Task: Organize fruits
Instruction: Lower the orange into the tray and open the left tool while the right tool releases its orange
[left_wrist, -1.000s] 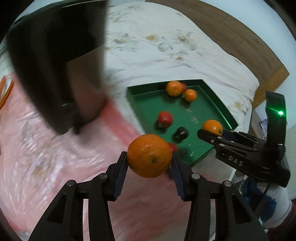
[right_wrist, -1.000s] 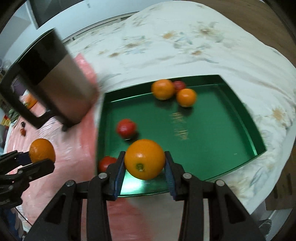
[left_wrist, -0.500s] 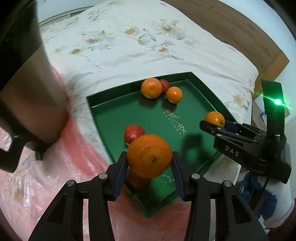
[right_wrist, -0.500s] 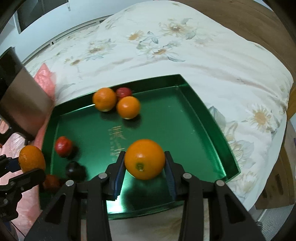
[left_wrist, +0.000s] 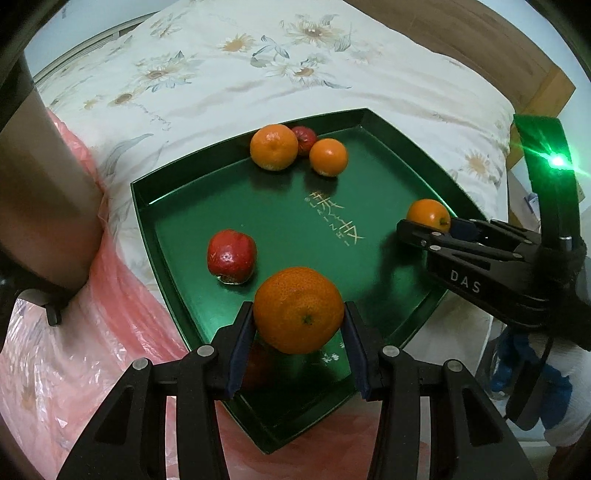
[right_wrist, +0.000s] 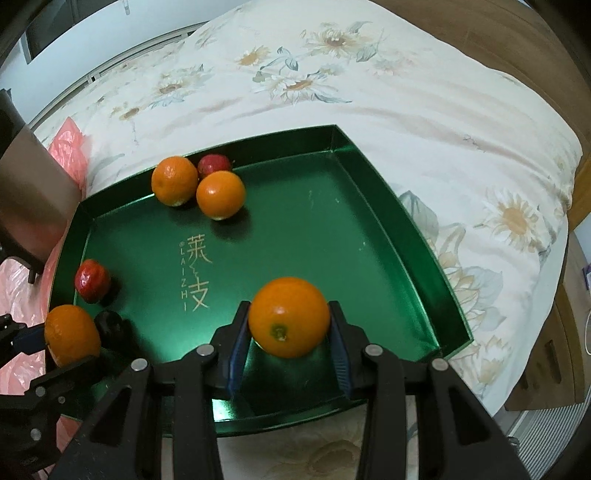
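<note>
My left gripper (left_wrist: 298, 314) is shut on a rough-skinned orange (left_wrist: 298, 308), held above the near corner of the green tray (left_wrist: 399, 155). My right gripper (right_wrist: 289, 321) is shut on a smooth orange (right_wrist: 289, 317) above the tray's near right part (right_wrist: 391, 206). In the tray lie two oranges (right_wrist: 174, 180) (right_wrist: 220, 194) with a small red fruit (right_wrist: 214, 164) at the far side, a red apple-like fruit (left_wrist: 231, 256) at the left, and a dark fruit (right_wrist: 109, 325). The right gripper shows in the left view (left_wrist: 428, 225), the left one in the right view (right_wrist: 70, 341).
The tray rests on a bed with a floral white cover (right_wrist: 332, 74). A pink plastic sheet (left_wrist: 74, 350) lies at the left. A dark metal-sided object (left_wrist: 33, 192) stands at the left edge. A wooden bed frame (left_wrist: 480, 44) runs along the far right.
Both grippers have moved right and forward over the tray with their oranges still held. The dark metal-sided object has slid toward the left edge of both views.
</note>
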